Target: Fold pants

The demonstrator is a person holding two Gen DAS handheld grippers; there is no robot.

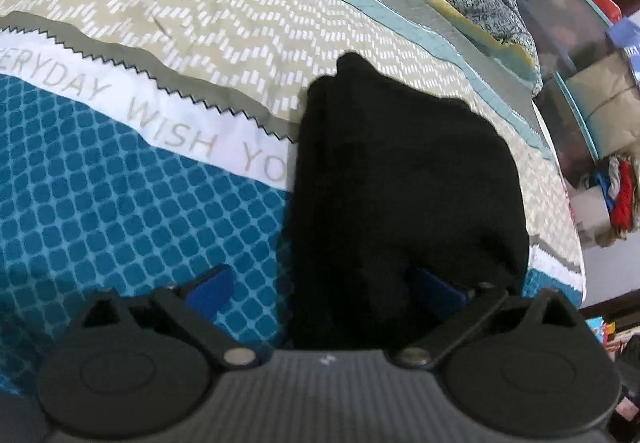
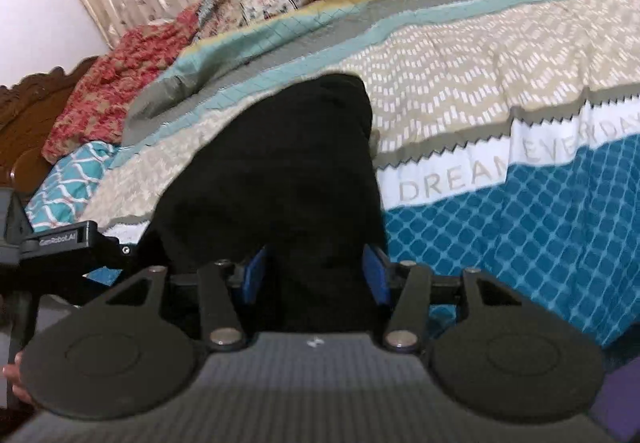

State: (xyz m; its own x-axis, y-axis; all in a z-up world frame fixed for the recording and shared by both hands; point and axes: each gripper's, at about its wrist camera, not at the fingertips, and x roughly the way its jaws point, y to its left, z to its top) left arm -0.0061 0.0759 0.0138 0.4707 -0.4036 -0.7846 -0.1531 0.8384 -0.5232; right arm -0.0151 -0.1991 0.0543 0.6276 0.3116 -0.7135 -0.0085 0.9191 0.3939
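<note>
Fingers of the left gripper (image 1: 326, 289) are spread wide, one blue pad (image 1: 212, 289) over the bedspread (image 1: 120, 203), the other at the edge of the black pants (image 1: 400, 171). Nothing is pinched. Right gripper (image 2: 316, 275) is half open with the pants between its pads; whether they squeeze, I cannot tell. The pants lie in a folded heap on the bed.

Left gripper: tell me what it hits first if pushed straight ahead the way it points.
Probably the folded black pants, already lying partly between the open left gripper; depth is hard to judge.
</note>
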